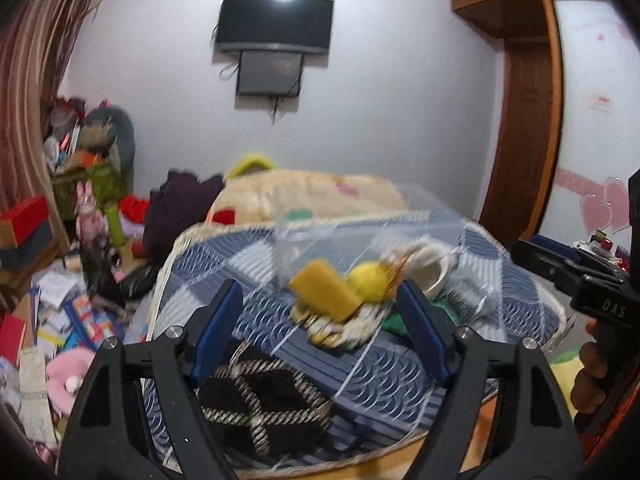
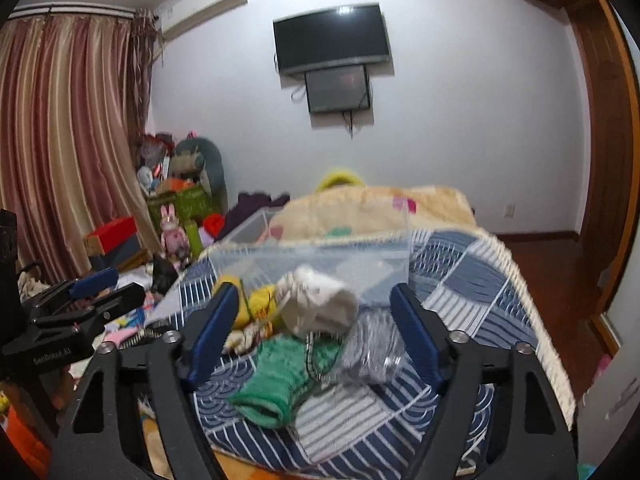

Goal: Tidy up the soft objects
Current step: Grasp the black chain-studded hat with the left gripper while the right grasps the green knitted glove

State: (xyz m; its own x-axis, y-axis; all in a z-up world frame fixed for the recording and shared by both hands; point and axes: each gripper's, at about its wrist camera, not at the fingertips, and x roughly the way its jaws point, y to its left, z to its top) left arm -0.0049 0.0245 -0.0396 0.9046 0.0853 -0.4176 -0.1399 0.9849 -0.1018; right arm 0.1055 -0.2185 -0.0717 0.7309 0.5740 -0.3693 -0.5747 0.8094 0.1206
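Note:
A pile of soft things lies on the blue patterned bedspread (image 1: 360, 372). In the left wrist view I see a yellow sponge block (image 1: 326, 290), a yellow ball-like plush (image 1: 370, 282) and a white sock (image 1: 430, 266), with a black-and-white patterned cloth (image 1: 260, 408) nearer. In the right wrist view I see a green sock (image 2: 280, 380), a white rolled sock (image 2: 320, 304), a grey cloth (image 2: 370, 346) and a clear plastic box (image 2: 316, 256) behind them. My left gripper (image 1: 320, 312) is open and empty before the pile. My right gripper (image 2: 314, 320) is open and empty above the socks.
A beige blanket (image 2: 376, 208) covers the far bed. Toys, boxes and papers litter the floor at left (image 1: 72, 320). A curtain (image 2: 60, 140) hangs left, a TV (image 2: 332, 38) is on the wall, a wooden wardrobe (image 1: 524, 120) stands right.

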